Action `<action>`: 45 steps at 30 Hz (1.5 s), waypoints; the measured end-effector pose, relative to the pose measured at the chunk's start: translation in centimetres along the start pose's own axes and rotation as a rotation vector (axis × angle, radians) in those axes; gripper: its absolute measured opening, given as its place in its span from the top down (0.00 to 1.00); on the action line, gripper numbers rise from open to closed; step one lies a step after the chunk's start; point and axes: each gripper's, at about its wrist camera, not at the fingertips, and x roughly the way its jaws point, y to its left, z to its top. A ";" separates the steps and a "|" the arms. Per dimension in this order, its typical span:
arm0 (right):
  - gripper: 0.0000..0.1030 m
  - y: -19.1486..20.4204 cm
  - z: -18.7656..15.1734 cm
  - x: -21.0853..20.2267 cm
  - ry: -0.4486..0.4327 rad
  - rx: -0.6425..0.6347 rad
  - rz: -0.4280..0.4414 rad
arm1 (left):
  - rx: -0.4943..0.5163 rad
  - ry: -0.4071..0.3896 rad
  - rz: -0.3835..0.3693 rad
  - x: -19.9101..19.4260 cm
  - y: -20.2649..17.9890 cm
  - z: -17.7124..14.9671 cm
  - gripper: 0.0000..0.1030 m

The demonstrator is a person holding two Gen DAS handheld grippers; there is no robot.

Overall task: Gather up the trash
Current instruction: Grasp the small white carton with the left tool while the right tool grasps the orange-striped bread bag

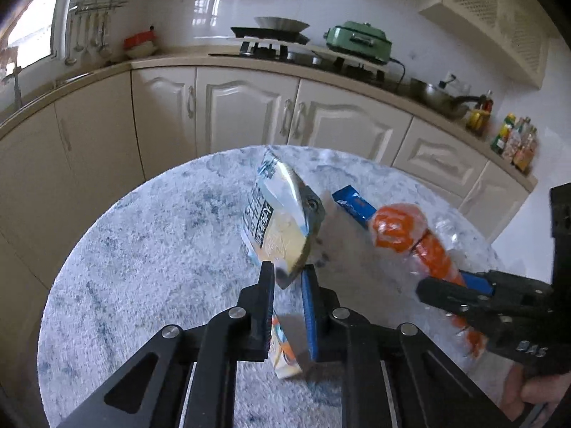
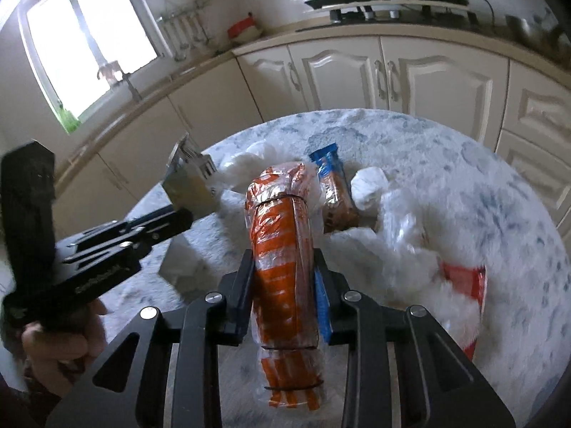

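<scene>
My left gripper [image 1: 288, 274]: jaws pinched on crinkled foil snack pouch [image 1: 282, 214], lifted at frame centre over fuzzy mottled round table [image 1: 142, 249]. My right gripper [image 2: 285, 267]: clamped on cylindrical orange-striped plastic-wrapped roll [image 2: 282, 249], centre. Right view only: crumpled white plastic bag [image 2: 410, 242], red wrapper [image 2: 467, 281], lower right. Blue-ended bar wrapper [image 2: 330, 182] beyond roll.

The round counter [image 2: 464, 185] stands before the kitchen cabinets [image 2: 342, 71]. On it, a snack bar [image 2: 333, 192] lies behind the wrapped roll [image 2: 282, 249]; plastic bags [image 2: 403, 235] lie to the right. The foil pouch [image 1: 285, 221] sits left of the roll, between the left tongs [image 1: 289, 274]. The right tongs [image 2: 283, 264] flank the roll.
</scene>
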 end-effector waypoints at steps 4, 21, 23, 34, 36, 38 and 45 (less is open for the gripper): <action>0.71 0.2 -0.7 -0.4 0.011 -0.003 -0.003 | 0.008 -0.002 0.022 0.4 -0.5 0.0 0.81; 0.71 0.1 -1.3 -0.3 0.015 -0.003 0.014 | 0.023 0.098 -0.027 5.5 -2.4 0.4 0.92; 0.71 0.1 -1.4 -0.6 0.015 0.000 0.017 | 0.023 0.099 -0.018 5.5 -2.3 0.2 0.92; 0.71 0.0 -2.3 -1.1 0.019 0.013 0.038 | 0.065 0.047 0.064 0.6 -3.3 -3.7 0.10; 0.71 0.1 -2.4 -1.0 0.020 0.011 0.039 | 0.062 0.063 0.052 0.5 -3.3 -4.1 0.14; 0.71 0.2 -2.4 -1.1 0.018 0.011 0.041 | 0.060 0.081 0.034 0.3 -3.3 -4.4 0.57; 0.71 0.2 -2.7 -2.9 -0.015 0.029 0.083 | 0.057 0.095 0.013 -0.8 -3.6 -5.3 0.80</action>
